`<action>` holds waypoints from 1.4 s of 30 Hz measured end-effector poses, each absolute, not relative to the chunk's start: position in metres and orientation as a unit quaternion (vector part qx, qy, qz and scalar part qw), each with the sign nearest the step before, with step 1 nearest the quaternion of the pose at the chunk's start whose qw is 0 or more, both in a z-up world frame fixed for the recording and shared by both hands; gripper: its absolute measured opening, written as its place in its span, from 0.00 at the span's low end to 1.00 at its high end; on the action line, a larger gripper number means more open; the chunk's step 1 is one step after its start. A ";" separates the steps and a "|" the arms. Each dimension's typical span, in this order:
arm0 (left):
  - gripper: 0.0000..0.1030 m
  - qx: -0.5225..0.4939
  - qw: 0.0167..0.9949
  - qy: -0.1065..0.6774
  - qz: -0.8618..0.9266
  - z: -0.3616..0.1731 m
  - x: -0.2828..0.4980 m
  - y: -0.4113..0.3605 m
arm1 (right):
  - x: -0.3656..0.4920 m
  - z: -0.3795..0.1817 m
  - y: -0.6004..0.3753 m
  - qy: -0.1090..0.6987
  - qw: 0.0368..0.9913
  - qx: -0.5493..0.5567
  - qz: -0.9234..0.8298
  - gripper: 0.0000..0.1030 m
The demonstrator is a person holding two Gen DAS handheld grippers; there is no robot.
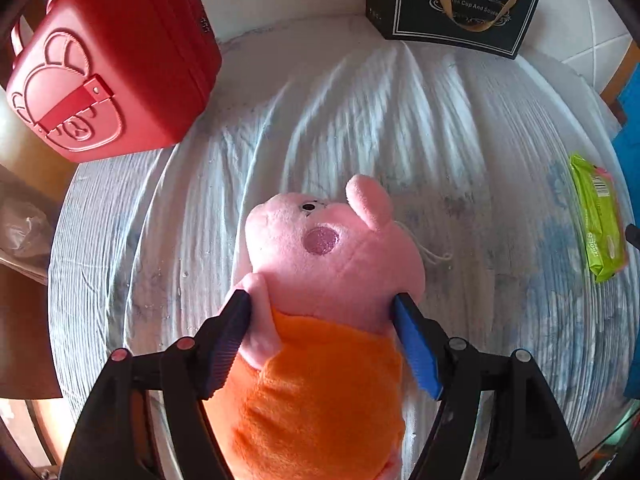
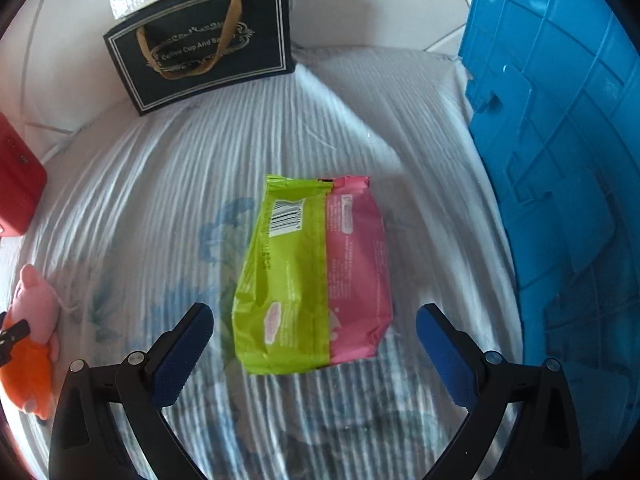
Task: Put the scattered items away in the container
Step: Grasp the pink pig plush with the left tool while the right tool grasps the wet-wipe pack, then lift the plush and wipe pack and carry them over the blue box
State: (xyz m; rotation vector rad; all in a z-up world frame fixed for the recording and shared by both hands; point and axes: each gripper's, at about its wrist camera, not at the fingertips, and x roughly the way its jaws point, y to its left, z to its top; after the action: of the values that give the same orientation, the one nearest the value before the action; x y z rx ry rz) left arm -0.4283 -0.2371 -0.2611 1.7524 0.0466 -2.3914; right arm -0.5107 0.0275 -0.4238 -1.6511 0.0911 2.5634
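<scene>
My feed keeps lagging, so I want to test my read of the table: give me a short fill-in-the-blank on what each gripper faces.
1. The left gripper has the plush pig between its jaws; the pig's dress is ____.
2. The wipes pack ahead of the right gripper is green and ____.
3. Right of the pack stands a ____ plastic container.
4. The black gift bag has ____ handles.

Missing words: orange; pink; blue; gold
</scene>
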 end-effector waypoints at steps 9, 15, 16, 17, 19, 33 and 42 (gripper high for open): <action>0.92 0.597 0.101 -0.005 -0.796 -0.281 -0.445 -0.225 | -0.545 -0.474 0.037 0.031 0.052 -0.572 0.818 1.00; 0.95 0.605 0.108 0.007 -0.789 -0.286 -0.453 -0.231 | -0.554 -0.485 0.041 0.043 0.046 -0.571 0.819 1.00; 0.95 0.604 0.108 0.007 -0.789 -0.286 -0.453 -0.231 | -0.556 -0.487 0.042 0.047 0.046 -0.572 0.818 1.00; 0.95 0.603 0.108 0.006 -0.791 -0.285 -0.452 -0.230 | -0.557 -0.489 0.044 0.055 0.047 -0.573 0.816 1.00; 0.92 0.594 0.106 0.003 -0.797 -0.285 -0.450 -0.229 | -0.557 -0.489 0.045 0.062 0.048 -0.575 0.814 1.00; 0.15 0.503 0.099 0.022 -0.858 -0.212 -0.398 -0.224 | -0.484 -0.445 0.011 0.045 -0.004 -0.567 0.822 0.74; 0.26 0.477 0.090 0.042 -0.873 -0.174 -0.361 -0.223 | -0.430 -0.376 -0.014 0.030 -0.049 -0.513 0.857 0.72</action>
State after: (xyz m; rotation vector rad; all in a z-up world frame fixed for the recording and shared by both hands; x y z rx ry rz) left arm -0.3611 -0.2231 -0.1745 1.4194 0.1257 -2.5954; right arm -0.4299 -0.0141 -0.3763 -1.6623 0.0980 2.7787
